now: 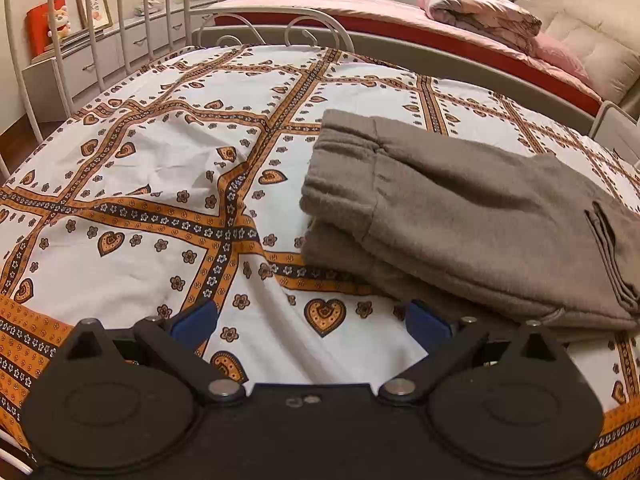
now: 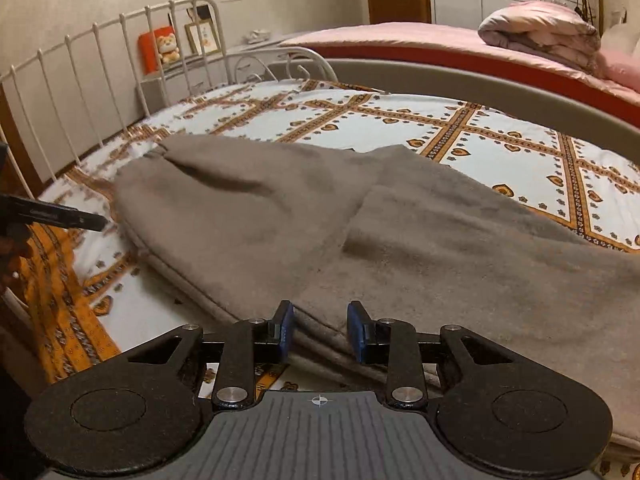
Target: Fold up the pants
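Grey-brown pants (image 1: 460, 208) lie folded in layers on a patterned bedsheet (image 1: 160, 168). In the left wrist view they sit to the right, waistband toward the middle. My left gripper (image 1: 312, 320) is open and empty, just left of the pants' near edge. In the right wrist view the pants (image 2: 320, 224) fill the middle. My right gripper (image 2: 320, 332) is open, its blue pads on either side of the near folded edge of the pants. The left gripper's tip (image 2: 84, 220) shows at the far left.
A white metal bed frame (image 2: 100, 80) runs along the left and far side. A grey rail (image 2: 480, 92) separates a second bed with pink bedding (image 2: 540, 32). A shelf with a plush toy (image 2: 168, 48) and frames stands behind.
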Action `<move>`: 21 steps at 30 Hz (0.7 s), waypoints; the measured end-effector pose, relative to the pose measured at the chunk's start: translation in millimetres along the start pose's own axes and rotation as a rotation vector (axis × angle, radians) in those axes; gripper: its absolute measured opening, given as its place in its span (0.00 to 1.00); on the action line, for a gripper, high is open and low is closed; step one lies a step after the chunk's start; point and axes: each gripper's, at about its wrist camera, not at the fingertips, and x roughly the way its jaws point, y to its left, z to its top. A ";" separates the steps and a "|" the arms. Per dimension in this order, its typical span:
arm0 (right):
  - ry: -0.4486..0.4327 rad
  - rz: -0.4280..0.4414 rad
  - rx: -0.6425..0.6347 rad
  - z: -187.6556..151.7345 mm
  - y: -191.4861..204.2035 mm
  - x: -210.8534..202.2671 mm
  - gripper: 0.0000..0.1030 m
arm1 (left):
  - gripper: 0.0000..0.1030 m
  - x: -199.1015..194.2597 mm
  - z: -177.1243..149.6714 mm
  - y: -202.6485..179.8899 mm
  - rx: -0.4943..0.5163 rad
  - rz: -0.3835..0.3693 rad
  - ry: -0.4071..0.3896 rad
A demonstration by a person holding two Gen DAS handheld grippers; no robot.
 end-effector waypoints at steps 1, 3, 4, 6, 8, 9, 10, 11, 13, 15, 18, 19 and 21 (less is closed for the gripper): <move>0.005 -0.003 -0.018 0.1 2.9 1.7 0.30 | 0.92 0.6 -0.4 0.8 0.002 0.000 0.002; -0.006 -0.009 -0.069 0.2 10.1 -1.9 0.30 | 0.92 1.1 -1.1 1.9 -0.001 0.000 0.006; -0.001 -0.016 -0.078 -0.3 11.0 -0.8 0.30 | 0.92 1.6 -1.0 2.1 -0.002 -0.001 0.007; 0.030 -0.022 -0.067 -0.2 9.3 6.3 0.30 | 0.92 2.6 -1.0 1.3 -0.001 0.000 0.008; 0.037 -0.017 -0.043 0.7 6.3 9.2 0.28 | 0.92 3.4 -0.7 -0.5 0.002 0.000 0.011; 0.035 -0.016 -0.015 1.6 3.1 9.4 0.25 | 0.92 3.7 -0.9 -1.4 0.007 0.001 0.011; 0.027 -0.018 0.010 2.5 -0.2 8.6 0.17 | 0.92 4.0 -1.0 -2.5 0.013 0.003 0.013; 0.013 -0.021 0.026 3.2 -1.9 5.7 0.14 | 0.92 4.5 -1.0 -3.3 0.017 0.004 0.014; -0.059 -0.015 0.007 3.9 4.1 -10.0 0.14 | 0.92 4.7 -1.0 -3.5 0.018 0.005 0.015; -0.087 0.005 -0.015 3.8 9.6 -20.7 0.14 | 0.92 5.6 -0.9 -4.0 0.019 0.008 0.014; 0.031 0.042 -0.026 -6.0 10.4 -1.3 0.14 | 0.92 8.4 0.5 -4.1 0.008 0.014 0.024; 0.046 0.039 -0.049 -10.0 11.8 4.6 0.14 | 0.92 8.8 1.3 -5.5 0.008 0.015 0.024; -0.005 0.034 -0.084 -6.7 13.5 -5.2 0.16 | 0.92 7.7 1.9 -8.3 0.018 0.011 0.020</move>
